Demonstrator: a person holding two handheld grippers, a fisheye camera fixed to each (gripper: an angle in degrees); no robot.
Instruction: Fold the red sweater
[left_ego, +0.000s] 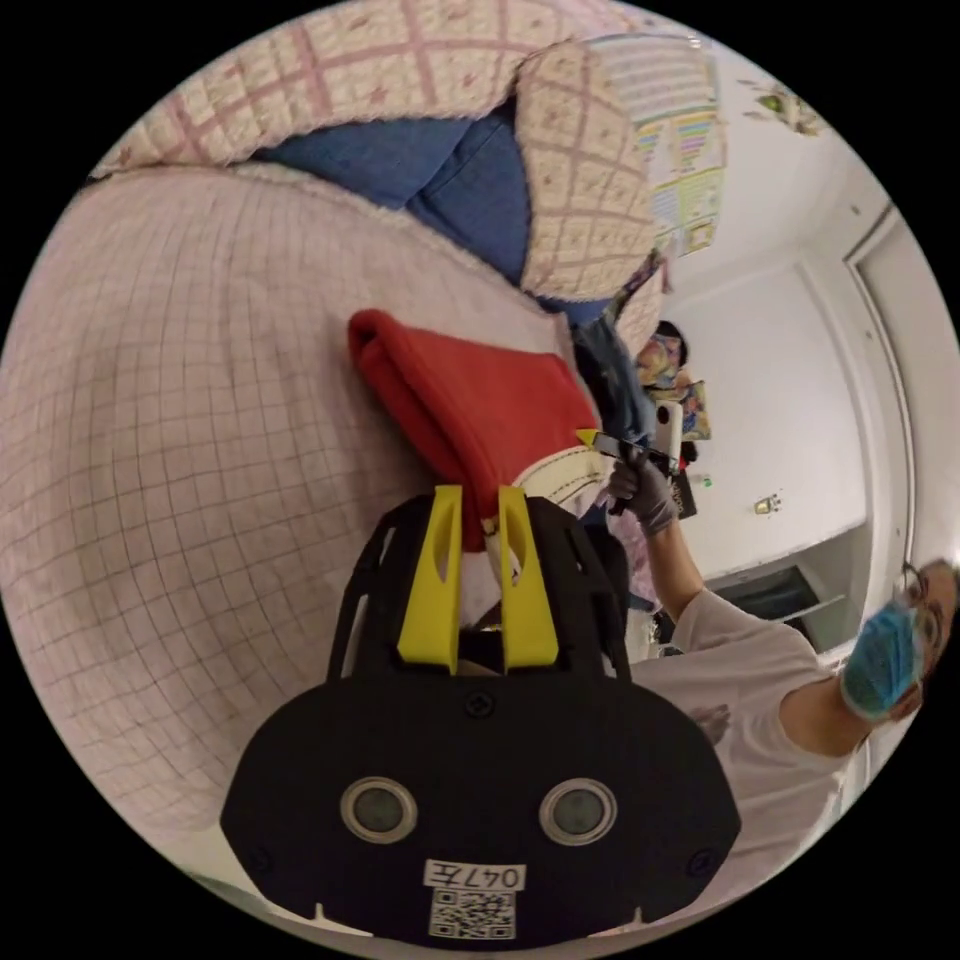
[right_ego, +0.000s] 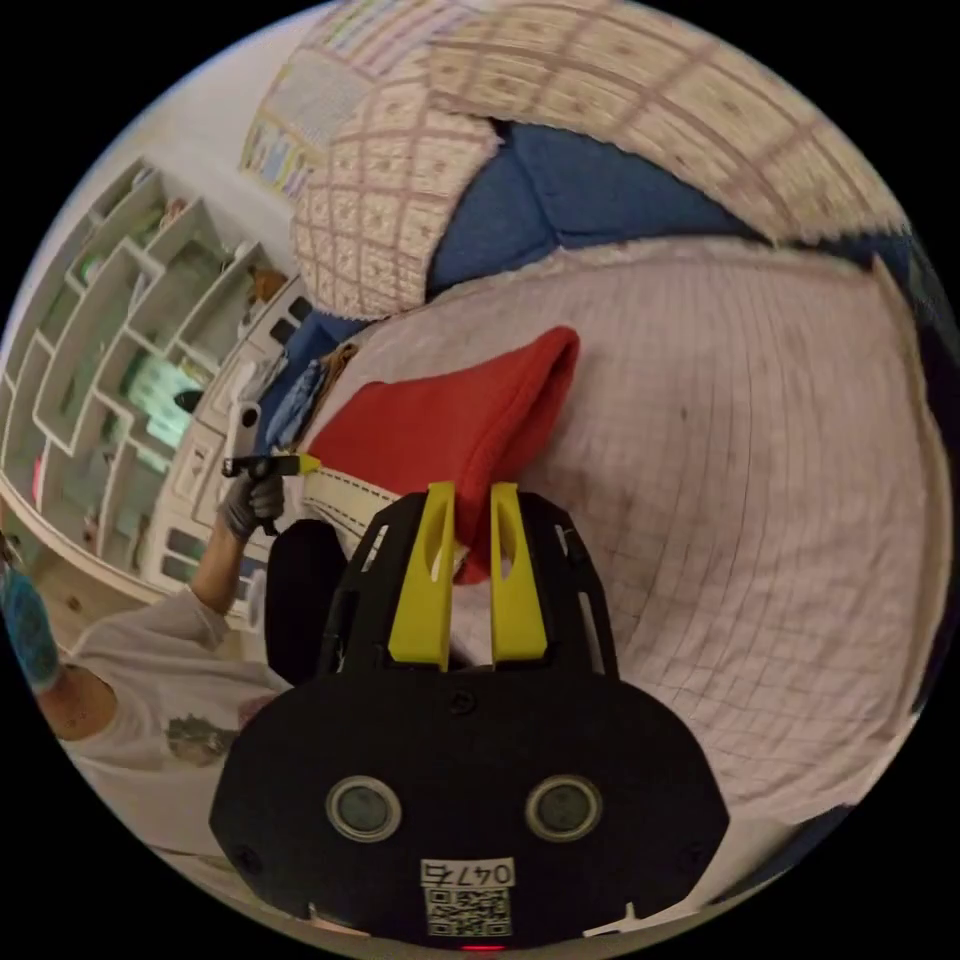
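Already doubled over, the red sweater (left_ego: 470, 400) lies on the checked bed cover (left_ego: 180, 450); your left claw (left_ego: 478, 510) and right claw (right_ego: 470, 505) each pinch its near edge, seemingly so both corners travel together.

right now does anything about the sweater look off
Nothing damaged. The red sweater lies folded on the checked cover, but its white hem sticks out unevenly at the end both grippers hold.
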